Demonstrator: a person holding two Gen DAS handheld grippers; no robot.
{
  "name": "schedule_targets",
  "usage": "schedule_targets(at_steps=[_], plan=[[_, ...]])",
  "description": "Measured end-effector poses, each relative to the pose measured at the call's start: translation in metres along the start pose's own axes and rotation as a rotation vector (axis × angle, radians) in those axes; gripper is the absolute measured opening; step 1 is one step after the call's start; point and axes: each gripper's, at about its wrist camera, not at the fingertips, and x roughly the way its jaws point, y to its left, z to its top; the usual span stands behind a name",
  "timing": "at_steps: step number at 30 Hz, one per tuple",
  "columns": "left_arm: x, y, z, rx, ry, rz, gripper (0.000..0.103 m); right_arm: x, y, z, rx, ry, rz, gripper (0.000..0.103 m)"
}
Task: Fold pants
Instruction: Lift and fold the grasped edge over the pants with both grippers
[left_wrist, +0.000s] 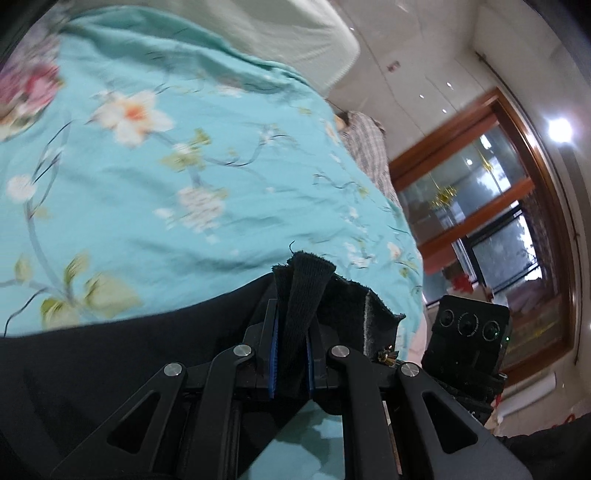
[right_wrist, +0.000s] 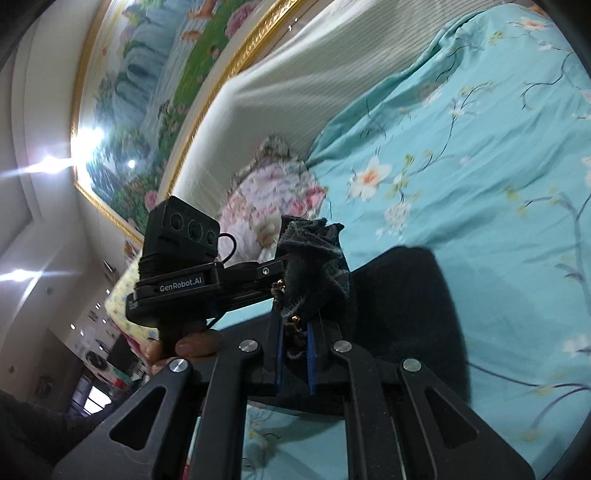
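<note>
pants (left_wrist: 110, 354): black, bunched up, lying over the floral sheet (left_wrist: 166, 184) at lower frame; can't really tell the long axis
left gripper (left_wrist: 291, 354): clamping a fold of waistband, fabric poking upward
right gripper (right_wrist: 295, 354): pinching another bunch, nearly closed
around: pillow (right_wrist: 273, 195) mid-left, white headboard (right_wrist: 314, 85) upper centre

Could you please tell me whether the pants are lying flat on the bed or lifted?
Lifted at one end: both the left gripper and right gripper pinch the black pants above the bedspread.
</note>
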Motion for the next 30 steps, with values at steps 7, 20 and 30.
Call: schedule_targets(at_steps=[7,20,30], plan=[[-0.005,0.038,-0.02,-0.083,-0.013,0.02,0.011,0.035,0.008,-0.018,-0.06,0.069,-0.054,0.014],[-0.036,0.063,-0.051,-0.172,-0.071,0.101,0.012,0.061,0.017,-0.032,-0.11,0.155,-0.072,0.037],[-0.082,0.08,-0.081,-0.253,-0.169,0.207,0.017,0.079,0.043,-0.048,-0.167,0.227,-0.023,0.053]])
